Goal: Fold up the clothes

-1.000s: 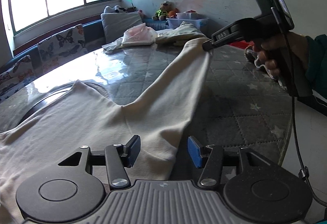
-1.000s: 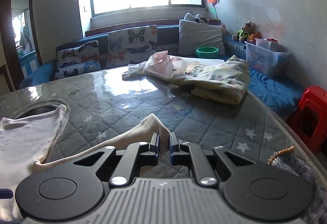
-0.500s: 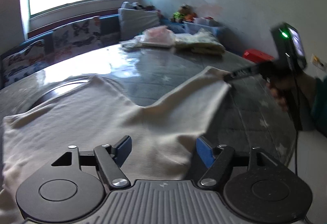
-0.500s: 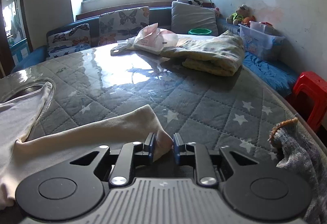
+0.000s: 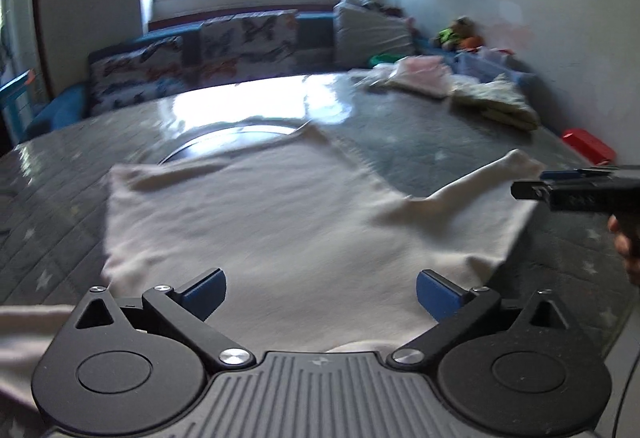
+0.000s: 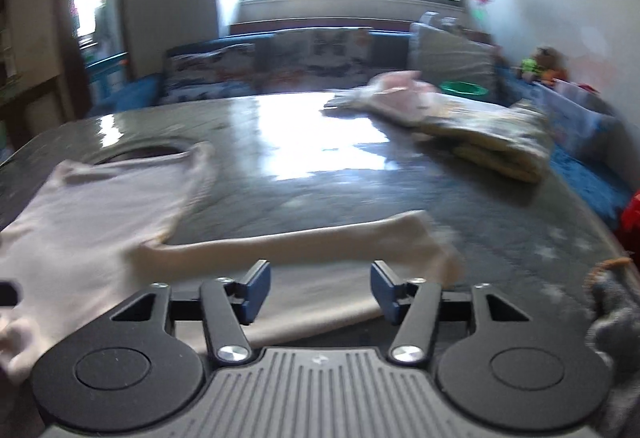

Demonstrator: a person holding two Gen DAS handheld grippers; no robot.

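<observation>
Both my claws stand spread over the cream shirt (image 5: pixel 280 222); bare quilted table (image 6: pixel 360 198) lies clear toward 12 o'clock. Folded laundry (image 6: pixel 492 134) blocks 1 o'clock, grey cloth (image 6: pixel 612 310) crowds 3 o'clock

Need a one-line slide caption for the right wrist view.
Open right gripper above the cream garment's sleeve on the quilted table.

Cream long-sleeved top (image 5: pixel 280 222) lies spread flat, sleeve outstretched.
</observation>
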